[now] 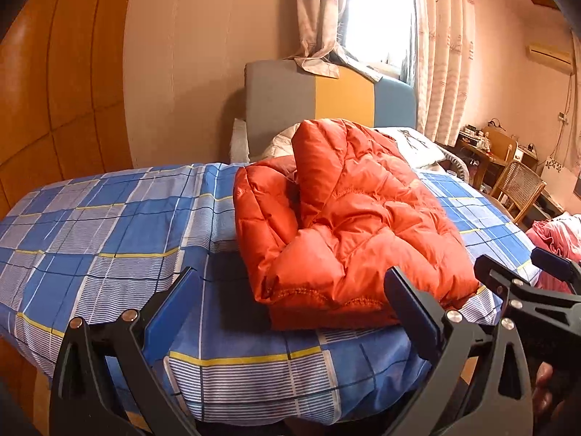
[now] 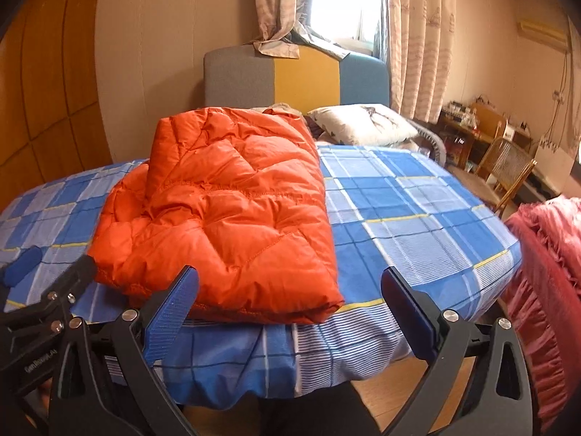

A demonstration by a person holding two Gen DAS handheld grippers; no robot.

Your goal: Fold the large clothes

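An orange quilted puffer jacket lies folded into a thick rectangle on the bed's blue plaid sheet, close to the near edge. My left gripper is open, its blue-padded fingers wide apart just short of the jacket's near hem and touching nothing. My right gripper is also wide, its jaws still opening, with only the jacket's near right corner showing between them and no pad pressing on it. Each gripper shows in the other's view, the right gripper at the right edge and the left gripper at the left edge.
A grey, yellow and blue headboard and a white pillow stand at the far end under a curtained window. A wooden wardrobe lines the left. A desk and rattan chair and red ruffled bedding are at the right.
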